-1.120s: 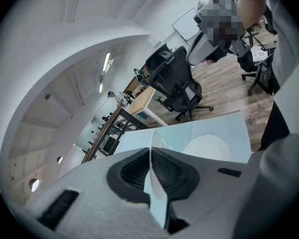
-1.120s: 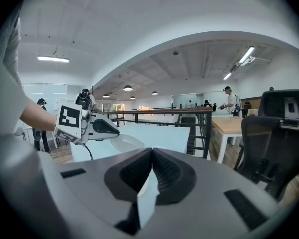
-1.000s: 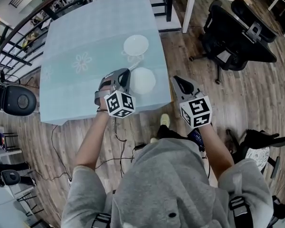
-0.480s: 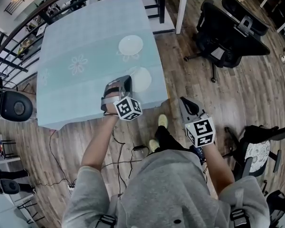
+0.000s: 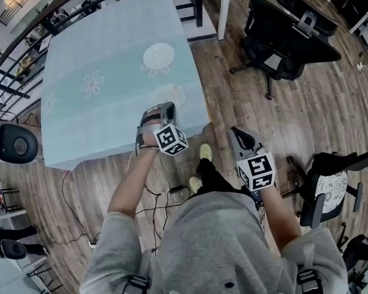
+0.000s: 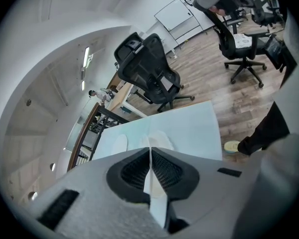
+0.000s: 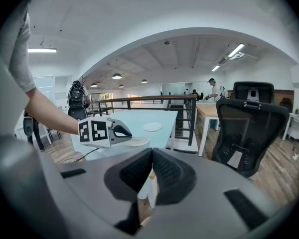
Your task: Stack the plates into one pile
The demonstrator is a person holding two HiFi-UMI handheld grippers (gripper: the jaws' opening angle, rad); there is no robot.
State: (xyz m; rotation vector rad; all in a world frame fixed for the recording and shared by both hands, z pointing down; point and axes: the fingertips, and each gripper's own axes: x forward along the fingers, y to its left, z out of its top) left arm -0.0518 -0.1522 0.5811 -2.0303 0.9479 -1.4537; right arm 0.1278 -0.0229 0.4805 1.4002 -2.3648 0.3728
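We note left tongs [image 5: 165, 108] and right tongs [image 5: 236, 131] pinched shut, empty; unless opened, the left may shove the near plate [image 5: 168, 94] off the bench [image 5: 92, 124] edge.

Wood floor [image 5: 306, 115], black office chair [image 5: 288, 38]

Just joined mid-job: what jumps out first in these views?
Two white plates lie apart along the blue table's right side, a far plate and a near plate. The left gripper, shut, points at the near plate from close by; the right gripper, shut, hangs over the wood floor beside the table.
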